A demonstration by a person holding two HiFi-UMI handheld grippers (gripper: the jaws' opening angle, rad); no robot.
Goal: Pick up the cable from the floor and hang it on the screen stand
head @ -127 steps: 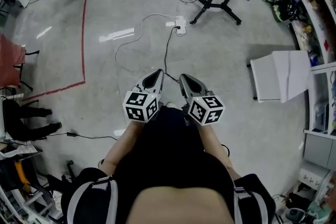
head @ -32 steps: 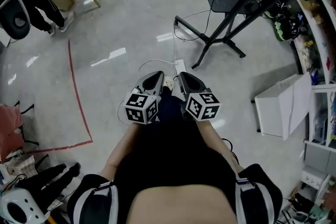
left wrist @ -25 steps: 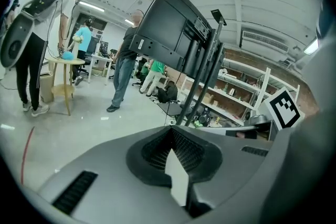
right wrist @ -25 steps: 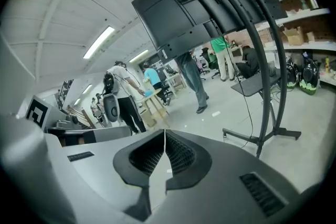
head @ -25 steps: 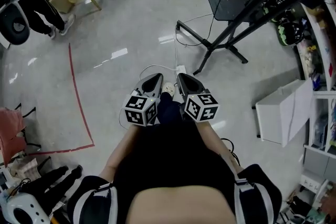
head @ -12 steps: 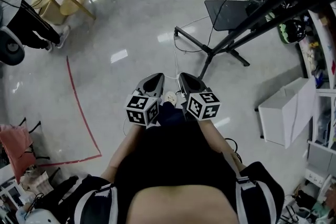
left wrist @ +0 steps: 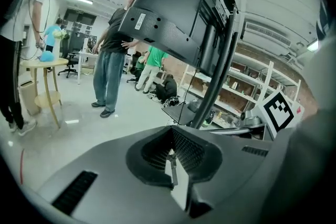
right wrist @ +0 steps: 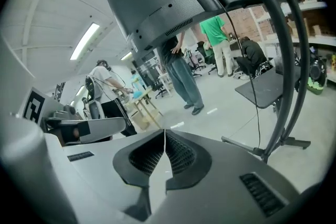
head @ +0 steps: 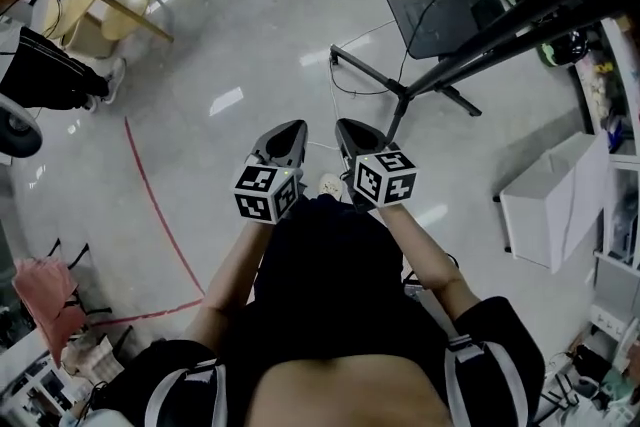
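Print is scarce: a white sticker (left wrist: 140, 21) on the back of the screen (left wrist: 173, 13) is too small to read, and each gripper's cube carries only square markers. The left gripper (head: 295, 128) and right gripper (head: 343, 126) hover side by side, both pressed together on nothing. The thin white cable (head: 331, 95) lies on the floor (head: 230, 165) just ahead, near the screen stand (head: 400, 100).

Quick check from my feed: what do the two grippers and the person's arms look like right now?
The left gripper and right gripper both have grey, tapering shells, with black ribbed pads inside the jaws. Each carries a white cube printed with black square markers. The person wears a black short-sleeved top whose sleeves have pale stripes; the forearms are uncovered.
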